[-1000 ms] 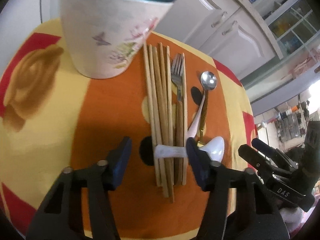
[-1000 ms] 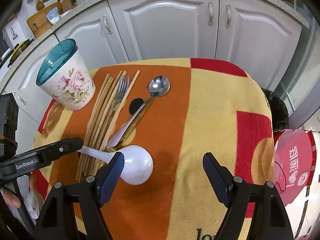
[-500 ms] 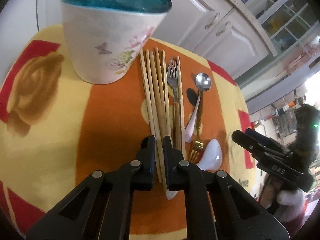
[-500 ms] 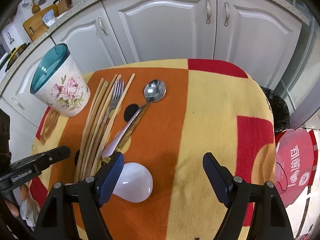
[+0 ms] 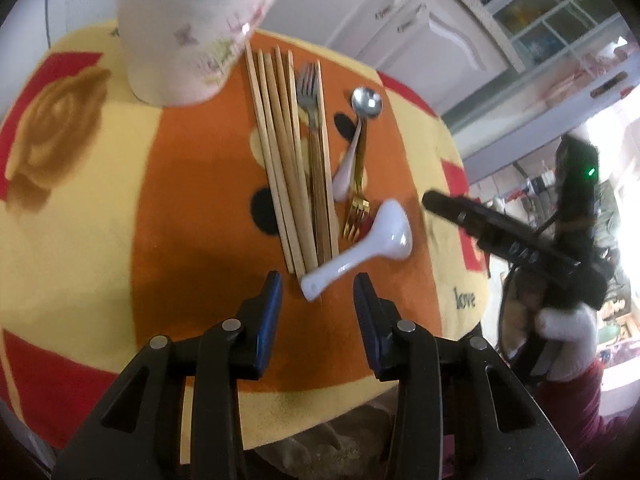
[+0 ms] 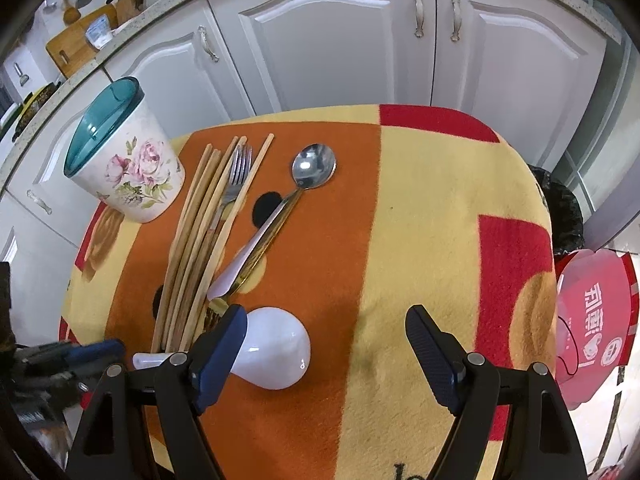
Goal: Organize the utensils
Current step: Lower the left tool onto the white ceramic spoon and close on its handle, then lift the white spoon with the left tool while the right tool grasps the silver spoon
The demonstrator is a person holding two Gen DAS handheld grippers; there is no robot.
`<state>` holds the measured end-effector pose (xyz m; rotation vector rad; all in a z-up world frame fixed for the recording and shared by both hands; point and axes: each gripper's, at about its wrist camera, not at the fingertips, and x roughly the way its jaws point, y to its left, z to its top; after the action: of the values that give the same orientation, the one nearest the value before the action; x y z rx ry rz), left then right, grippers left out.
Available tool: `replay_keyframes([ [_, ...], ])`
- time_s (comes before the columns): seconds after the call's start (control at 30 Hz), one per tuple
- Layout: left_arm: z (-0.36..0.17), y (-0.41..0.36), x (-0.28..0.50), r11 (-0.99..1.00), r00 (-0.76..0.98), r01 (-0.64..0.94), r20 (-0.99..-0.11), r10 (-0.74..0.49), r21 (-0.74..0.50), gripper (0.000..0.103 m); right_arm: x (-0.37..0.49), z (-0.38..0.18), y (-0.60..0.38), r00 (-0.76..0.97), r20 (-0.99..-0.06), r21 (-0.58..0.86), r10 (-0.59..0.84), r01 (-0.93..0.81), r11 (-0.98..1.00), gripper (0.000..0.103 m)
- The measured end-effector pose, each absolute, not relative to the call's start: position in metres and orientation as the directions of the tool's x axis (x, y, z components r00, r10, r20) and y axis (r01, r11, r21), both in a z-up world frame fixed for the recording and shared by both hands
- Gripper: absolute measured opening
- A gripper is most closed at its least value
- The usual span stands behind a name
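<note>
So, going left to right across the table [image 6: 440, 200]: the flowery cup [image 6: 128, 168] with the teal rim stands upright at the far left corner, empty as far as I can tell. Just beside it lies the chopstick bundle [image 5: 286, 160], I count roughly six sticks but they overlap so don't quote me. A silver fork [image 5: 309, 92] sits in among them, tines pointing at the cabinets. Next over, one metal spoon [image 6: 314, 166], with a gold fork [image 5: 354, 212] and a small white spoon [image 5: 346, 168] lying along it. Nearest of all is one big white soup spoon [image 5: 360, 248].

That soup spoon looks like the next pick. Its long axis runs diagonally: the handle end points toward the left gripper [image 5: 318, 300], sitting just ahead of and between its fingers, while the bowl lies off to the right. Left gripper is open, nothing in it, and it's clearly the closer one to the handle. The right gripper [image 6: 320, 344] is spread wide too, holding nothing, with the spoon's bowl just inside its left finger [image 6: 218, 354].

My guess is the left one closes across the handle, then carries it to the cup.
</note>
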<state>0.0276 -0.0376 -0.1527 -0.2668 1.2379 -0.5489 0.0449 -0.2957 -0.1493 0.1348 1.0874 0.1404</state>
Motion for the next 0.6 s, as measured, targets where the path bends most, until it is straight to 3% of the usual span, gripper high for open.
replay_keyframes([
  [0.17, -0.158, -0.043, 0.026, 0.841, 0.212, 0.253, -0.820, -0.531, -0.479, 0.033, 0.045, -0.148, -0.296, 0.460, -0.870, 0.175, 0.178, -0.049, 0.983, 0.080],
  [0.3, -0.163, -0.048, 0.030, 0.854, 0.224, 0.243, -0.830, -0.510, -0.460, 0.012, 0.045, -0.150, -0.295, 0.454, -0.873, 0.177, 0.178, -0.045, 0.983, 0.080],
  [0.6, -0.144, -0.042, 0.024, 0.851, 0.277, 0.271, -0.810, -0.517, -0.450, 0.008, 0.045, -0.145, -0.299, 0.468, -0.866, 0.175, 0.174, -0.041, 0.984, 0.080],
])
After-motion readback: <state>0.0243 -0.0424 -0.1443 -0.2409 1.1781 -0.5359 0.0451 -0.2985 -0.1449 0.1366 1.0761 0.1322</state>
